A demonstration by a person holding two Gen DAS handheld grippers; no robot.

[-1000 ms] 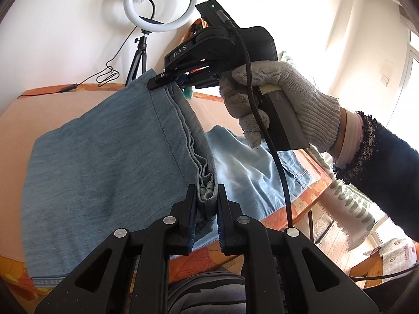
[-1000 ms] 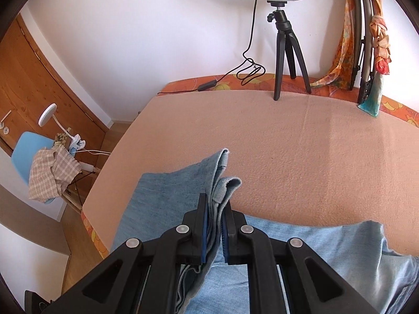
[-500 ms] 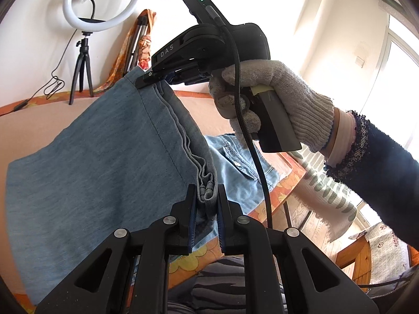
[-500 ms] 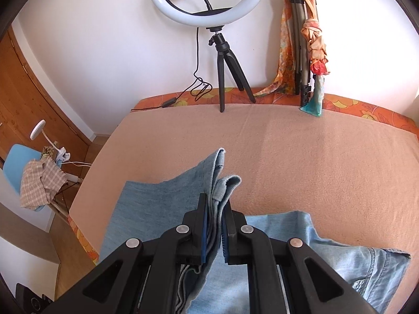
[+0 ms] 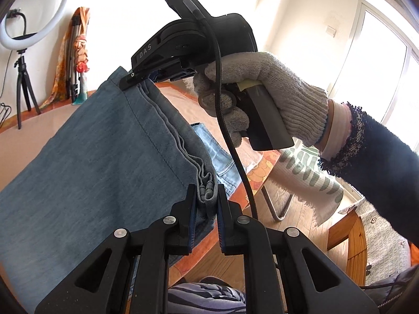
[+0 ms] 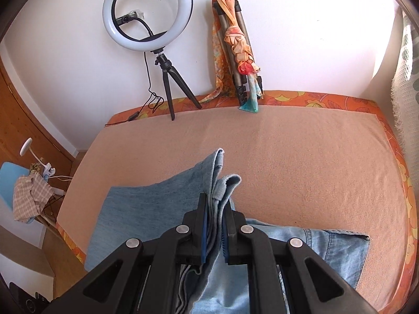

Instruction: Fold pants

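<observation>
Pants (image 6: 146,209) on bed (image 6: 301,162); ring light (image 6: 148,15) behind, tripod (image 6: 235,52) to its right.

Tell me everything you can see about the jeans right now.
The jeans are light blue denim, faded, with stitched hems and a buttoned pocket at the waist end. The stacked leg hems are lifted off the bed: the left gripper is shut on one hem corner, the right gripper on the other, so the hem edge stretches taut between them. The waist part lies flat on the peach cover below, and the raised legs slope back down to it.
</observation>
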